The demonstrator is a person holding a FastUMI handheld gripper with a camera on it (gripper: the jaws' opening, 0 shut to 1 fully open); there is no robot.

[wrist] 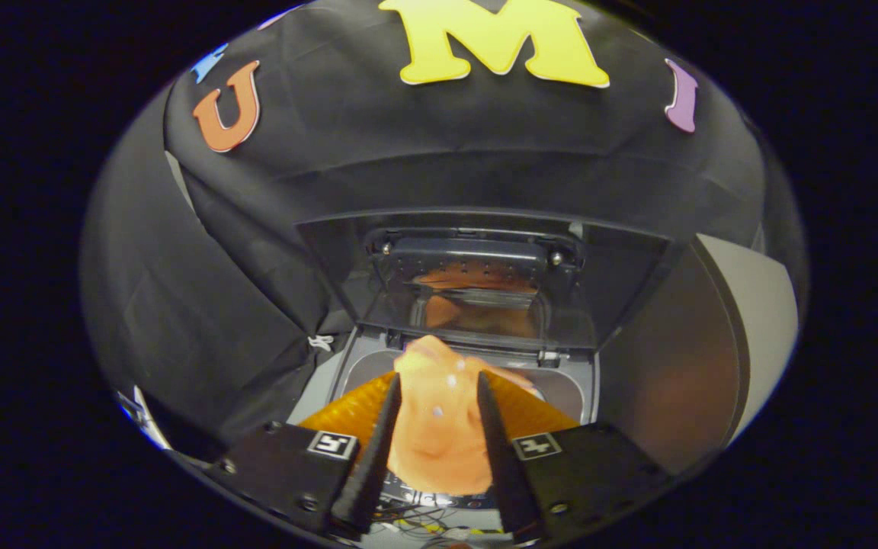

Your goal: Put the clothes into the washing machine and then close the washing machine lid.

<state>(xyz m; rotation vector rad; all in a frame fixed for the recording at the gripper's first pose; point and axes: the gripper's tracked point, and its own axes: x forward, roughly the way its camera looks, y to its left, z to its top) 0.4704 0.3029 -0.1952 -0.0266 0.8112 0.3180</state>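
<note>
Gripper: the hand-held gripper (pixel 437 396) is closed on an orange garment (pixel 439 427); both black fingers (pixel 378 442) press against the cloth from either side, and it bulges out between and beyond their tips.

Garment: one piece of soft orange fabric, bunched, carrying a few small pale dots; its upper fold rises past the fingertips toward the machine's opening.

Washing machine: a top-loading unit directly ahead of and below the fingers, with a grey top deck (pixel 347 366) framing the drum opening (pixel 561 393).

Lid: the dark translucent lid (pixel 477 290) stands raised beyond the fingertips, hinged at the far side; its glossy panel mirrors the orange cloth.

Ribbed orange material: corrugated amber surfaces (pixel 340 412) lie just outside each finger, over the opening; whether they are further laundry or a basket cannot be told.

Progress: as judged here, the garment is held above the opening and not yet released, so loading is under way.

Remaining: lowering and releasing the cloth into the drum, withdrawing the fingers, then swinging the lid down until it is closed.

Surface: the machine's deck is smooth grey plastic; cables (pixel 424 522) lie beneath the gripper's base.

Room: black cloth (pixel 203 305) drapes behind and to the left of the machine; a pale panel (pixel 751 320) stands to the right.
</note>
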